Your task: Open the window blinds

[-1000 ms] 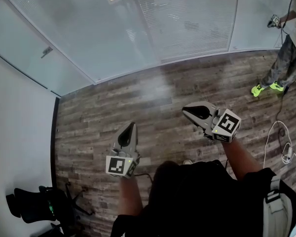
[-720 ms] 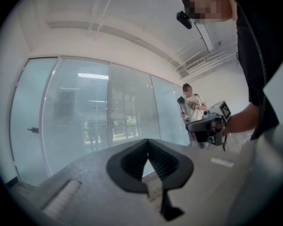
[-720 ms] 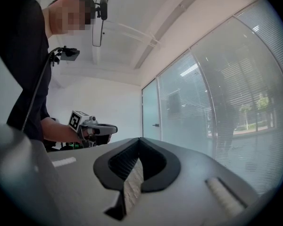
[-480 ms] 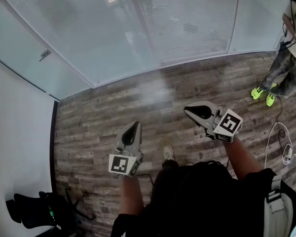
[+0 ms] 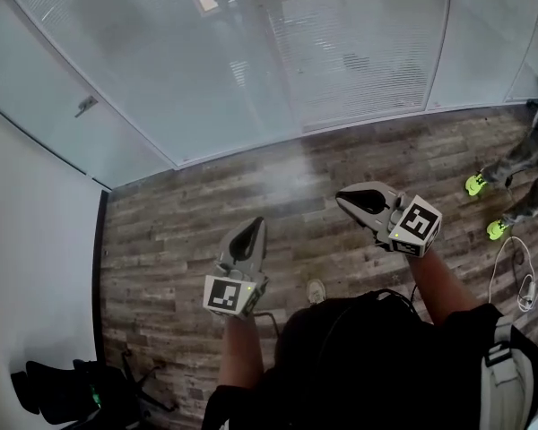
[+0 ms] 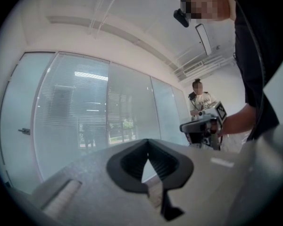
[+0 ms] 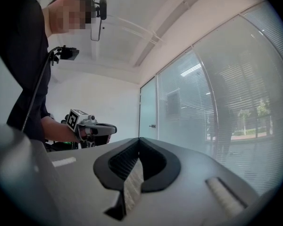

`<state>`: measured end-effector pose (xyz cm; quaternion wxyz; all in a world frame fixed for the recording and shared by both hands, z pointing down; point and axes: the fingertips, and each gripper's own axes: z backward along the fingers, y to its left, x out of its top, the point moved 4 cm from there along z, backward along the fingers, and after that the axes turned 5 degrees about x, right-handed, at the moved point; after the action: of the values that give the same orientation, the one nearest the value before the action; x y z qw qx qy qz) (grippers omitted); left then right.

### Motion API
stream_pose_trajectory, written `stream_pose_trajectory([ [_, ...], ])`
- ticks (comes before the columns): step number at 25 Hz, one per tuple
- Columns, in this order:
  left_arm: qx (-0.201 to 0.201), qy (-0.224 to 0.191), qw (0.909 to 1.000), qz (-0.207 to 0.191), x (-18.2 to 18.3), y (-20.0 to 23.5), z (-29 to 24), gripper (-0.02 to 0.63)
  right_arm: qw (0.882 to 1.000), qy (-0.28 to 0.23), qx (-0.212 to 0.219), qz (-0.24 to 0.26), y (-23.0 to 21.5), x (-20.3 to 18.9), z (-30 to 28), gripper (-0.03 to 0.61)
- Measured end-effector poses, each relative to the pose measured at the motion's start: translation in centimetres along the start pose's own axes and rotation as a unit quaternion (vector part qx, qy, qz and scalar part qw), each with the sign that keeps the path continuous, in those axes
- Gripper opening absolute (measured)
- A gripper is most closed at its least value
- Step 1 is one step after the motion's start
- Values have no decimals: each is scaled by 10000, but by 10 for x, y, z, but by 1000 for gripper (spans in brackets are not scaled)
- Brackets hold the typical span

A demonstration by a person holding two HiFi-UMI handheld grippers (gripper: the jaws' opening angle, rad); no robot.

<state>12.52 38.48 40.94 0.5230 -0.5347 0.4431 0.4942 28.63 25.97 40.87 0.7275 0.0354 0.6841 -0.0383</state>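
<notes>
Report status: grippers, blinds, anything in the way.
Left gripper, right gripper: both shut, empty. Blinds down, out of reach ahead. Person standing off right, not in the path.

Grey-brown woodgrain planking noted on floor, blinds pale, finely slatted, left claw and right claw were grey with black-and-white square markers, shoes neon green.

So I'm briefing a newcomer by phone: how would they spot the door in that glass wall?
Follow the long glass wall above the wood floor to its left end, beside the white wall. The door is the frosted pane there; it alone carries a small metal handle.
</notes>
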Motion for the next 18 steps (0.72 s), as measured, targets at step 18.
stream_pose_trajectory([
  [18,-448,-85,9990,-15,-20,91,-57,5,9990,34,-445,-22,-56,-5,-78,5],
])
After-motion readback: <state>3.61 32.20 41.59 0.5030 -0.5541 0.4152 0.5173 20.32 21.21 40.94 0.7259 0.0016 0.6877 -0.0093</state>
